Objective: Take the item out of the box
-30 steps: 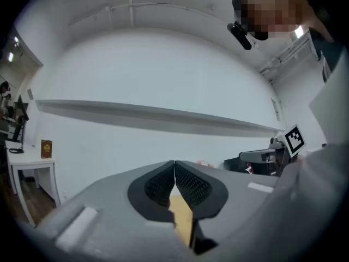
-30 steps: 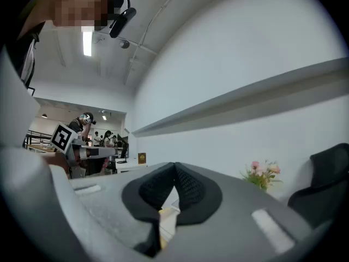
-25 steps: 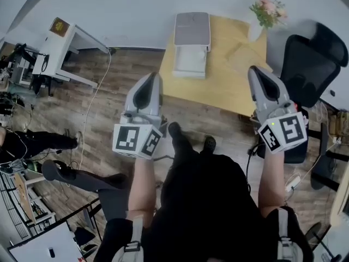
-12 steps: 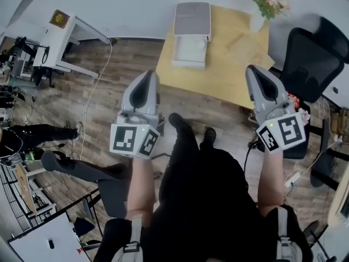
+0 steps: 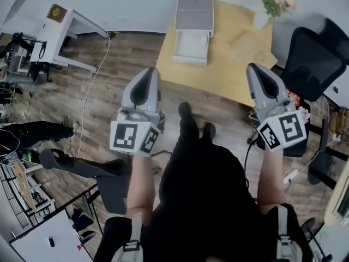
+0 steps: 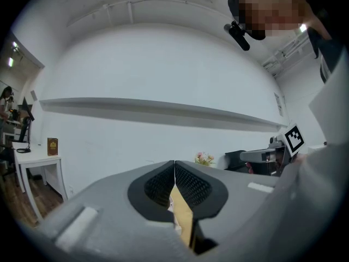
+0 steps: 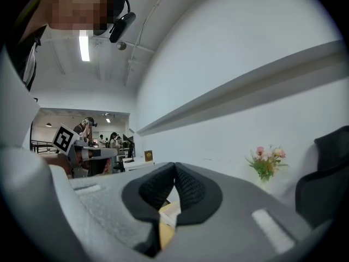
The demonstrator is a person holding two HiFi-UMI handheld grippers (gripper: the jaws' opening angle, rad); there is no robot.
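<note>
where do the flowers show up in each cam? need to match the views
Head view: flowers at the top right, on the far corner of the yellow table.
Left gripper view: flowers small, just right of centre, a little below mid-height.
Right gripper view: flowers at the right, below mid-height.
Shared landmark: the black chair stands just right of the flowers in all three.

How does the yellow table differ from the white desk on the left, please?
The yellow table stands straight ahead; the white desk stands far left. The yellow table carries an open box and a vase of flowers; the white desk carries a small brown item. Both stand on the wooden floor by the white wall.
</note>
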